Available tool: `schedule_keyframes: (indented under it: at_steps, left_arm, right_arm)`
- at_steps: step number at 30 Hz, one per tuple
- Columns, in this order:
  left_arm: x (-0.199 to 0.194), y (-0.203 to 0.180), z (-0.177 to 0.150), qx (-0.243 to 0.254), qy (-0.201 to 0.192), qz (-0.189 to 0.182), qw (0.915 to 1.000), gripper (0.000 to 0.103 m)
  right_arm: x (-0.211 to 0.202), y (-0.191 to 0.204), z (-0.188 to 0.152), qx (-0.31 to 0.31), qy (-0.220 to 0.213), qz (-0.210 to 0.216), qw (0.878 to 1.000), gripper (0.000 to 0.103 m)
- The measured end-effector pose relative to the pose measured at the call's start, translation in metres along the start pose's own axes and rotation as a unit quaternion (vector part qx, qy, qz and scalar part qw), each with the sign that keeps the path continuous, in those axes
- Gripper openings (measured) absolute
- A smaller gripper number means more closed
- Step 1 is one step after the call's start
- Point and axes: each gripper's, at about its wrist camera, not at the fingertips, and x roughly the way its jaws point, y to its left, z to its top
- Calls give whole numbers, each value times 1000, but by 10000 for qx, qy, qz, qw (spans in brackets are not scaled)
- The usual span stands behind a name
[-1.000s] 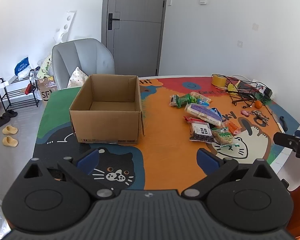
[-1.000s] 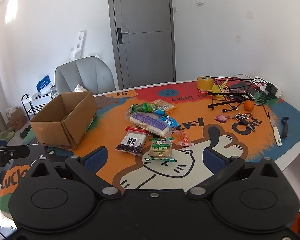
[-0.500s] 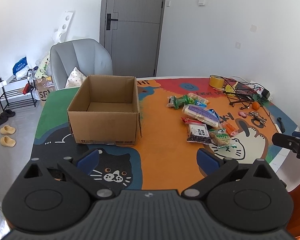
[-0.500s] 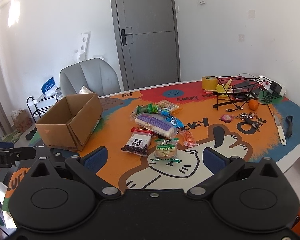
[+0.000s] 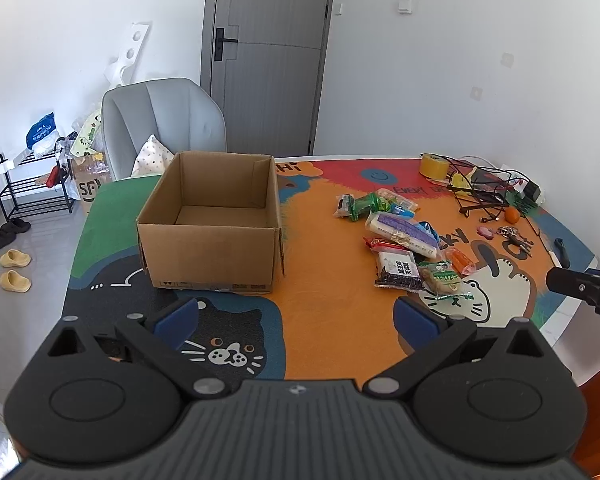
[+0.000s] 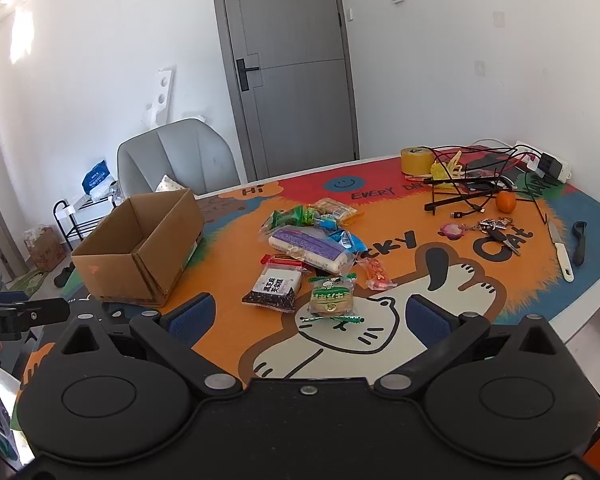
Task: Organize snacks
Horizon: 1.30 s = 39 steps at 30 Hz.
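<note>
Currently, in my left wrist view, an open cardboard box (image 5: 212,228) sits at centre left of the frame on the tabletop (image 5: 324,312), flaps gone or folded, its matte brown inside empty; I judge it waits there to receive the snacks. My left tongs (image 5: 296,314) fill the bottom of the frame, blue pads spread wide apart, pinching nothing. At centre right lies the heap of snacks (image 5: 400,240): crinkly plastic packets, overlapping loosely, none yet sorted.

In my right wrist view, the box appears at centre left, and the heap sits mid-frame. Nearest me are a dark seed packet (image 6: 274,290) with a white label, flat and glossy, and just right of it a round pastry packet (image 6: 332,298) in clear film with green print. My right tongs (image 6: 308,316) hover low before them, also spread and empty, aimed at the heap as if choosing a first packet.
</note>
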Motion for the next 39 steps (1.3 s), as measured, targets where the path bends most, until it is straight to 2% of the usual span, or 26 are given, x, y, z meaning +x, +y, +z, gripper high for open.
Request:
schedule_keyframes:
  at_steps: [24, 31, 39]
  left_arm:
    - [3, -6, 0, 61, -54, 43, 10000, 103]
    - [27, -16, -1, 167, 58, 122, 9998, 103]
    - [63, -32, 1, 20, 138, -67, 9999, 103]
  right_arm:
    - [6, -1, -2, 10, 9, 45, 10000, 103]
    - [26, -12, -9, 44, 142, -29, 9999, 103]
    - [59, -33, -14, 319, 293, -26, 9991, 103]
